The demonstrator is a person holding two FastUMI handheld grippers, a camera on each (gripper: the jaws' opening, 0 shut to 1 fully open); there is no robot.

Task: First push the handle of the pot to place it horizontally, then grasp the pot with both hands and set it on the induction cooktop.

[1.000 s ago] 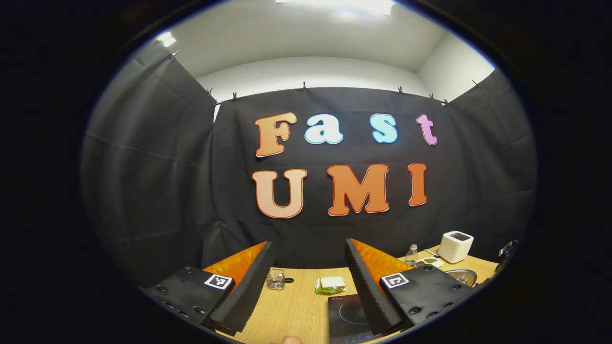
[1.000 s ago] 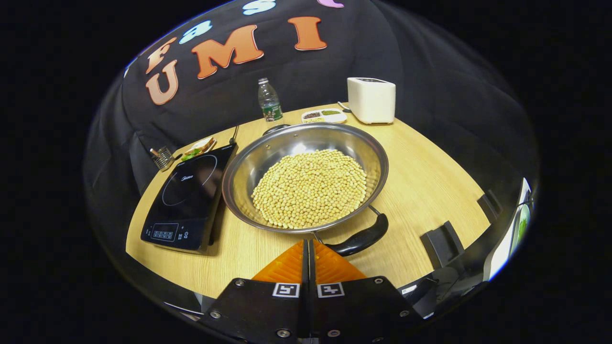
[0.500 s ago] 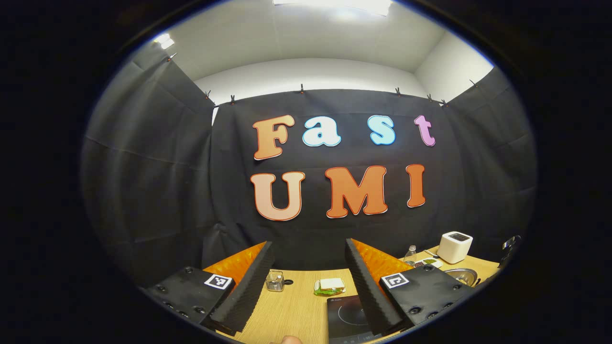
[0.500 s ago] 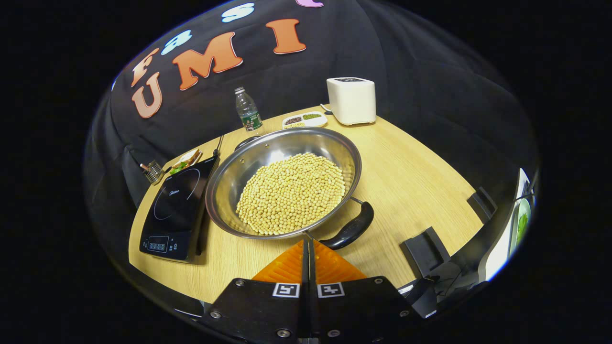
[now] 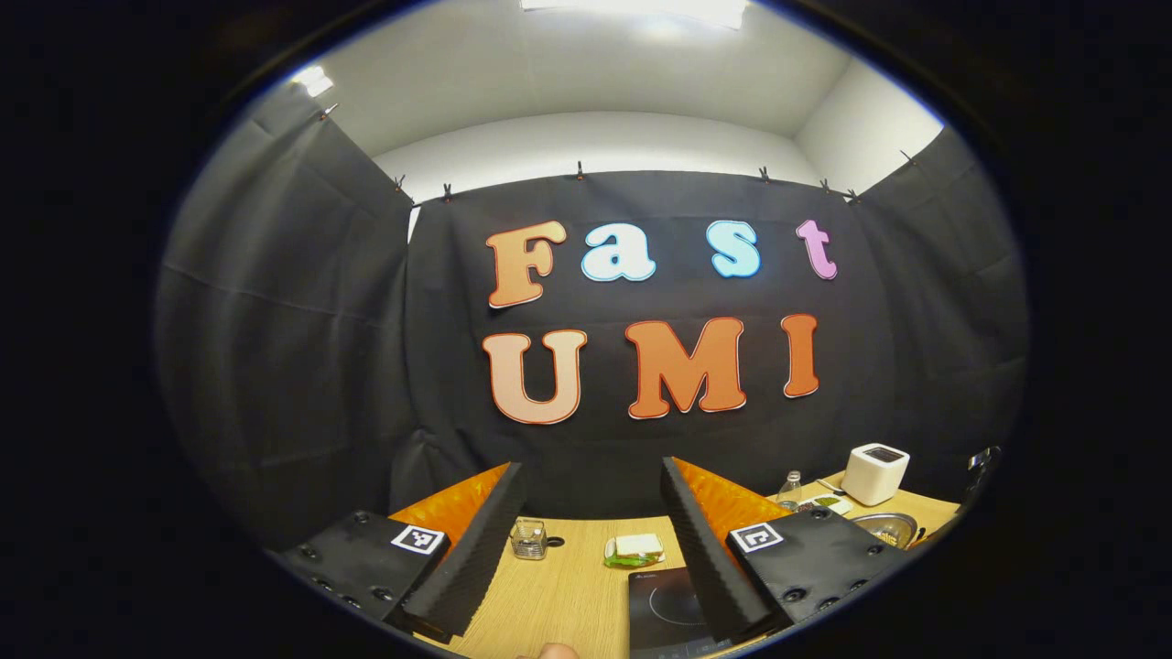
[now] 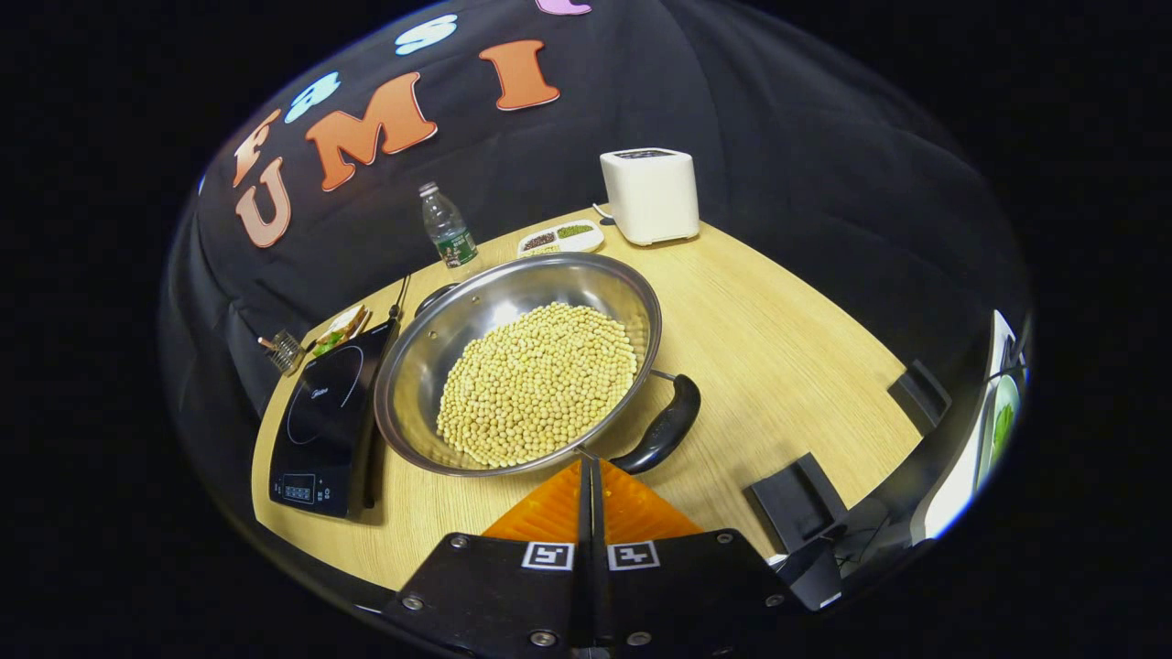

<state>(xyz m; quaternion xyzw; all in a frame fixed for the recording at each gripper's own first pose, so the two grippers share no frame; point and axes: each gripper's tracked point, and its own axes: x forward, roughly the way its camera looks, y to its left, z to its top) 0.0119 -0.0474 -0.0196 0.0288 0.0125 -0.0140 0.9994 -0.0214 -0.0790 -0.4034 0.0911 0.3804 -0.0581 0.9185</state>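
Spreading across both views is the wooden table (image 6: 787, 357), and on it the steel pot (image 6: 517, 361), heaped with pale beans, sits just beside the black induction cooktop (image 6: 325, 421), its rim overhanging the cooktop's right edge. A white appliance (image 6: 648, 195), a water bottle (image 6: 446, 227) and a small divided dish (image 6: 560, 238) stand further back, well apart from the pot. The pot's near black handle (image 6: 661, 430) angles off to the lower right, with its near end just beside the tips of the right hand-held gripper (image 6: 591, 465), whose fingers are pressed together with nothing between them. The left hand-held gripper (image 5: 586, 513) is held high with its fingers spread wide and empty, looking at the booth wall, the cooktop (image 5: 664, 604) low between its fingers. Judging by this, the push on the handle is in hand; the next move calls for nudging that handle sideways with the closed tips until it lies level across, then bringing both grippers to the handles. Compared with a second ago, the pot and handle have slid left in the right gripper view and the handle looks steeper, while the left gripper view has hardly changed.
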